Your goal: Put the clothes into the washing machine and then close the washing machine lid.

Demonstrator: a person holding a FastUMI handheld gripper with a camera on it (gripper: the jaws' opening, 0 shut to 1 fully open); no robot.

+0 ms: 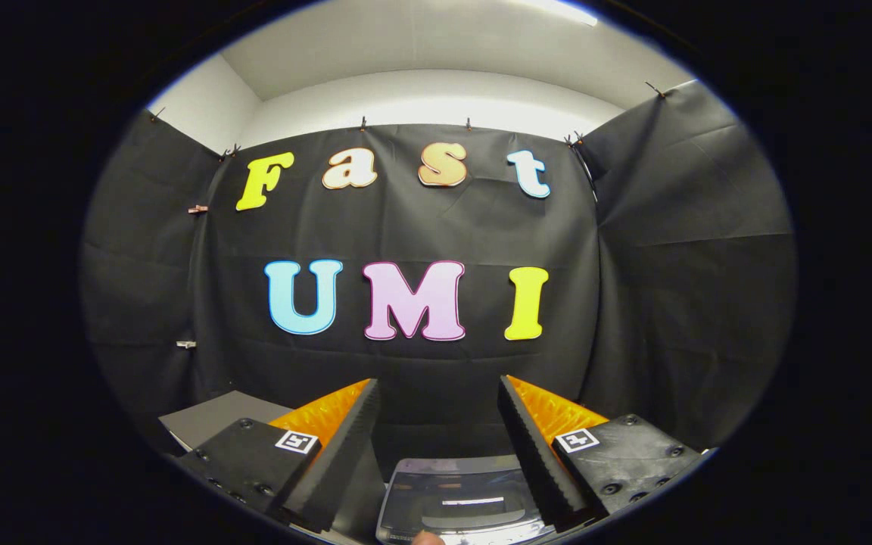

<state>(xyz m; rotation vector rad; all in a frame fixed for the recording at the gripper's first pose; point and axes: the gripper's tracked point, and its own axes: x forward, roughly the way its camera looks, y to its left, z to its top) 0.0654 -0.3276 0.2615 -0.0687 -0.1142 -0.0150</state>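
Note:
My gripper is open, its two black ridged fingers with orange backs spread wide and nothing between them. Below and between the fingers lies the washing machine, seen from above; its grey glossy lid looks shut and reflects a light strip. The gripper is held high, pointing at the booth's back wall rather than down at the machine. A small skin-toned bit, likely a fingertip, shows at the machine's near edge.
A grey flat surface, like a tabletop or box top, sits beyond the left finger against the black cloth wall. The black cloth closes the booth on the left, back and right.

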